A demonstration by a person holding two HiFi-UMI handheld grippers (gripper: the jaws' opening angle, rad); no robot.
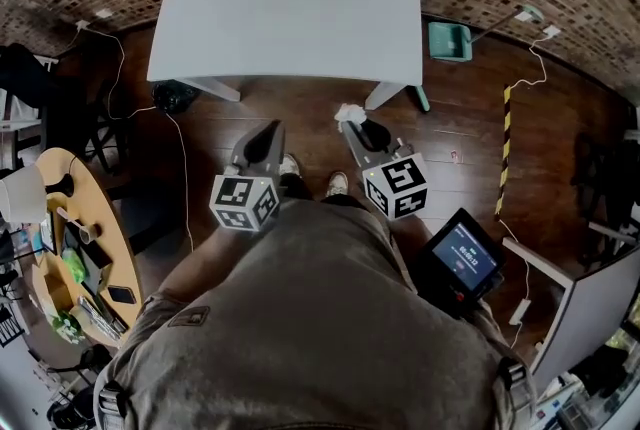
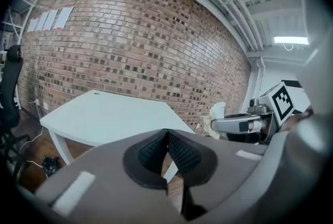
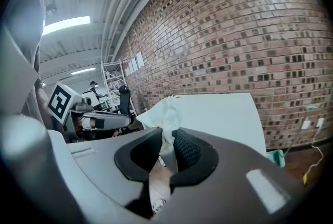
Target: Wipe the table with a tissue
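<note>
The black ribbed pads of the right gripper are clamped on a crumpled white paper tissue. They pinch it low down, so a loose bunch of paper fans out above and ahead of the tips. This is probably so that soft paper, not plastic, meets the surface first. The left gripper has its pads pressed together with nothing between them. It seems to be shut simply because the wipe needs only one tool, which leaves it free to steady or stay clear. In the head view both grey grippers sit side by side in the middle of the frame, just ahead of the person's waist. They point toward the pale grey rectangular table, which fills the upper centre. The tissue shows there as a small white tuft just below the table's near edge, over the dark wooden floor and apart from the tabletop. The top looks bare. The wiping has not yet begun, and this looks like the approach, with the tissue carried high enough to clear the table's edge.
</note>
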